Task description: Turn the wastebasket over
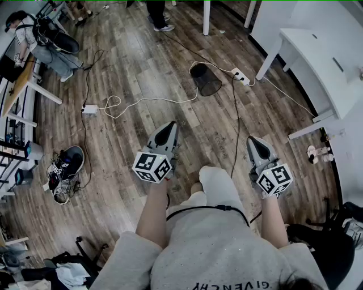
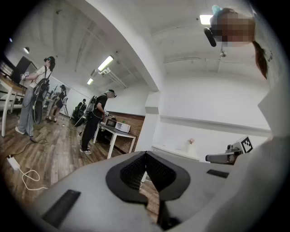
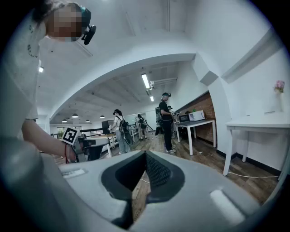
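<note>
Wooden floor with cables, shoes and furniture around its edges.
A white cable looped across the middle of the head view from a white power strip at the left, and a second power strip lay right of centre near the top, with a black cable running down the frame below it. A white bench filled the upper right, and pale slippers sat on the floor at the right edge. A dark shoe lay amid clutter at the lower left. One person was at the upper left beside a wooden bench, and another person's legs showed at the top edge.
</note>
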A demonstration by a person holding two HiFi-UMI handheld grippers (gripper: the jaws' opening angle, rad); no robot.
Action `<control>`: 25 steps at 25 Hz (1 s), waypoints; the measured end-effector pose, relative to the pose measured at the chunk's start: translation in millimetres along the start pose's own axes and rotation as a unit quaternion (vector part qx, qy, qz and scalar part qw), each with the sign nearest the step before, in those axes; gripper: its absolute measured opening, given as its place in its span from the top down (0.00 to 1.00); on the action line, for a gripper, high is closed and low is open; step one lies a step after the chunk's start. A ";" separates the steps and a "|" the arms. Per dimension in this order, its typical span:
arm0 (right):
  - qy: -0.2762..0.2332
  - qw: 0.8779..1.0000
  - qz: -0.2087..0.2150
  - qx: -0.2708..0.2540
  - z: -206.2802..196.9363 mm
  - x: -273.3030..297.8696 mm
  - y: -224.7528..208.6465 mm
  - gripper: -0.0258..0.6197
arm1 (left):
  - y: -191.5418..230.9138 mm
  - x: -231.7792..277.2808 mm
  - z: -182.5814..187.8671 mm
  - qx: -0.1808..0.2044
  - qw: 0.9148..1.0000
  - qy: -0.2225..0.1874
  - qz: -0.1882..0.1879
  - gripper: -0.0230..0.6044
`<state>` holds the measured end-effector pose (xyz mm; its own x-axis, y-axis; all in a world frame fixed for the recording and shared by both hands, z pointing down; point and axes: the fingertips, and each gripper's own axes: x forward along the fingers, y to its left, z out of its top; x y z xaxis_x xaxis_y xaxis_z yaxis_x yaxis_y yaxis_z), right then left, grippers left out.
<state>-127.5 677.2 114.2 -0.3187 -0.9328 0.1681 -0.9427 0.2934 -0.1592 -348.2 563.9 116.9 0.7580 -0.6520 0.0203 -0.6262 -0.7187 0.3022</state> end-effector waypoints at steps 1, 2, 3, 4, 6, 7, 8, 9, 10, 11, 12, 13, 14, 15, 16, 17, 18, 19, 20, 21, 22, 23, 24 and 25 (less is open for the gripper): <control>-0.001 1.000 0.000 -0.002 0.4 3.0 -1.1 0.97 | 0.3 1.9 0.5 0.008 1.000 0.002 0.000 0.97; -0.002 1.000 -0.001 -0.003 0.7 6.0 -1.8 0.97 | 0.8 3.4 0.8 0.017 1.000 0.005 0.000 0.97; -0.002 1.000 -0.001 -0.004 0.7 8.7 -1.9 0.97 | 1.7 4.1 0.9 0.026 1.000 0.008 0.000 0.97; -0.001 1.000 -0.001 -0.004 0.6 11.4 -1.4 0.97 | 3.3 4.2 0.9 0.033 0.999 0.012 0.001 0.97; 0.000 1.000 -0.001 -0.005 1.5 17.6 -1.3 0.97 | 9.1 4.9 1.8 0.040 0.999 0.016 0.007 0.97; 0.000 1.000 0.000 -0.005 1.8 21.0 -2.9 0.97 | 12.7 6.2 2.2 0.039 0.999 0.016 0.011 0.97; 0.000 1.000 0.000 -0.004 1.0 23.8 -5.7 0.97 | 16.0 7.9 1.7 0.038 0.999 0.015 0.015 0.97; 0.000 1.000 -0.001 -0.003 -0.7 25.7 -9.3 0.97 | 18.7 9.8 0.0 0.036 0.999 0.014 0.019 0.97; 0.000 1.000 -0.003 0.000 -2.6 27.4 -13.8 0.97 | 20.9 12.6 -2.1 0.034 0.999 0.015 0.022 0.97; -0.001 1.000 -0.006 0.003 -3.7 30.1 -19.5 0.97 | 22.9 16.8 -3.6 0.032 0.999 0.015 0.022 0.97; -0.001 1.000 -0.010 0.007 -3.8 34.2 -26.0 0.97 | 25.0 22.5 -4.1 0.030 0.999 0.015 0.020 0.97; -0.002 1.000 -0.013 0.011 -3.5 39.5 -32.5 0.97 | 27.4 29.0 -4.1 0.029 0.999 0.016 0.018 0.97; -0.002 1.000 -0.015 0.014 -3.7 45.1 -38.8 0.97 | 30.1 35.5 -4.5 0.028 0.999 0.018 0.017 0.97; 0.000 1.000 -0.016 0.017 -4.7 50.9 -45.0 0.96 | 33.2 41.9 -5.9 0.027 0.999 0.021 0.017 0.97; 0.003 1.000 -0.018 0.020 -6.3 57.0 -51.5 0.94 | 36.7 48.8 -7.7 0.026 0.999 0.026 0.017 0.97; 0.005 0.999 -0.020 0.025 -7.8 63.5 -58.5 0.92 | 40.7 56.4 -9.5 0.024 0.999 0.030 0.019 0.96; 0.008 0.999 -0.022 0.030 -8.8 70.5 -65.9 0.91 | 45.0 64.7 -11.0 0.021 0.999 0.034 0.021 0.96; 0.010 0.999 -0.024 0.035 -9.4 77.9 -73.7 0.89 | 49.5 73.9 -12.3 0.017 0.999 0.036 0.023 0.96; 0.013 0.999 -0.025 0.039 -10.1 85.6 -81.8 0.87 | 54.0 84.1 -13.8 0.014 0.999 0.037 0.025 0.96; 0.017 0.999 -0.025 0.044 -11.5 93.2 -90.3 0.84 | 58.4 95.1 -16.1 0.010 0.999 0.039 0.028 0.95; 0.022 0.998 -0.026 0.048 -13.6 100.3 -99.6 0.82 | 62.6 106.4 -19.4 0.007 0.999 0.043 0.030 0.94; 0.028 0.998 -0.028 0.054 -16.1 107.1 -109.5 0.81 | 66.5 117.9 -23.4 0.003 0.998 0.049 0.031 0.90; 0.033 0.997 -0.031 0.060 -18.3 113.6 -120.0 0.80 | 70.0 129.5 -27.7 -0.002 0.998 0.056 0.032 0.84; 0.038 0.997 -0.034 0.065 -19.7 119.9 -130.8 0.79 | 73.2 141.7 -32.0 -0.007 0.997 0.063 0.031 0.82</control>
<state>-44.3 531.1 174.3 -0.2668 -0.9292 0.2558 -0.9428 0.1966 -0.2691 -280.7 426.7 172.4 0.7348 -0.6592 0.1598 -0.6714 -0.6736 0.3091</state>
